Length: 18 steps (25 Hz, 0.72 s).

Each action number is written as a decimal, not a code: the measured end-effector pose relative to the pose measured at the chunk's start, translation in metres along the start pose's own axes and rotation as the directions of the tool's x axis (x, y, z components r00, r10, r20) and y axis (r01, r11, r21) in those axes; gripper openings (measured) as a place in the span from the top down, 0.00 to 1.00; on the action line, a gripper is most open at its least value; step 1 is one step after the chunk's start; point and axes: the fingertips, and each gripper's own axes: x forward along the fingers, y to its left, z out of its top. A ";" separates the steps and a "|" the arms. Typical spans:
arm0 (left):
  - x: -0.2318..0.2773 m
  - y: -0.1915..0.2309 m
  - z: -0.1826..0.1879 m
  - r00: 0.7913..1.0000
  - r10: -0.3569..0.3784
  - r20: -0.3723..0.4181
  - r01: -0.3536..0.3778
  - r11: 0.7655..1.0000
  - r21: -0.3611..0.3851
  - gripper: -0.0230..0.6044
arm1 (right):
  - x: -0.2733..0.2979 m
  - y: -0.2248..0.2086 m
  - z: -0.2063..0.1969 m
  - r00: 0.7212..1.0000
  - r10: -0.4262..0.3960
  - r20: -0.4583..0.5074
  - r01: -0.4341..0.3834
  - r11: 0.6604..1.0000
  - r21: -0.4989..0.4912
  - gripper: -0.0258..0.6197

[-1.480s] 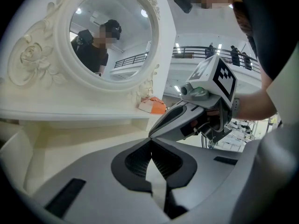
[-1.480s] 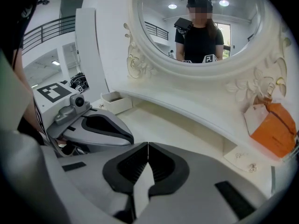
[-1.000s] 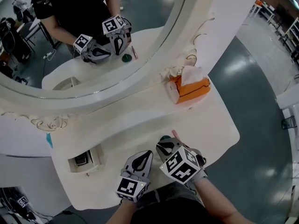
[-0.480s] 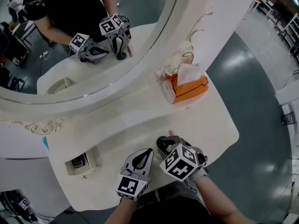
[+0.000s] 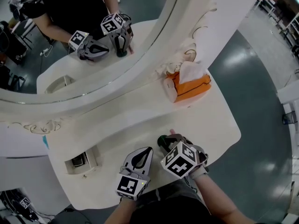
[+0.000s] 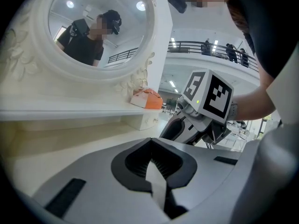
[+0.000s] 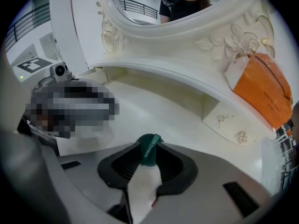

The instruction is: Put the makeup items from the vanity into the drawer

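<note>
A dark green round compact (image 7: pixel 149 149) lies on the white vanity top (image 5: pixel 140 118), near the front edge. My right gripper (image 5: pixel 163 142) points steeply down over it. Its jaws have just been opening, and they straddle the compact at their tips (image 7: pixel 149 146) without clearly pressing on it. In the head view only a green sliver (image 5: pixel 162 138) shows past the gripper, with a small pink item (image 5: pixel 172 131) just beyond. My left gripper (image 5: pixel 149 150) rests beside it to the left, shut and empty (image 6: pixel 152 141).
An orange tissue box (image 5: pixel 189 85) stands at the back right under the oval mirror (image 5: pixel 70 41). A small open recess (image 5: pixel 81 161) with something dark inside sits at the vanity's front left. The person's body is close to the front edge.
My right gripper has come down and forward over the green compact, which now shows less in the head view. The left gripper has stayed put.
</note>
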 end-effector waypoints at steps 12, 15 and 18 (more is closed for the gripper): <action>-0.006 0.007 0.002 1.000 0.019 0.015 -0.019 1.000 -0.008 0.94 | 0.007 0.003 -0.005 0.999 0.026 -0.033 -0.026 1.000 0.001 0.87; -0.008 0.008 0.001 1.000 0.022 0.014 -0.022 1.000 -0.014 0.94 | 0.007 0.004 -0.004 0.999 0.034 -0.032 -0.034 0.999 0.003 0.92; -0.011 0.009 0.001 0.999 0.028 0.020 -0.028 1.000 -0.013 0.94 | 0.005 0.005 -0.001 0.999 0.035 -0.021 -0.035 0.999 0.003 0.93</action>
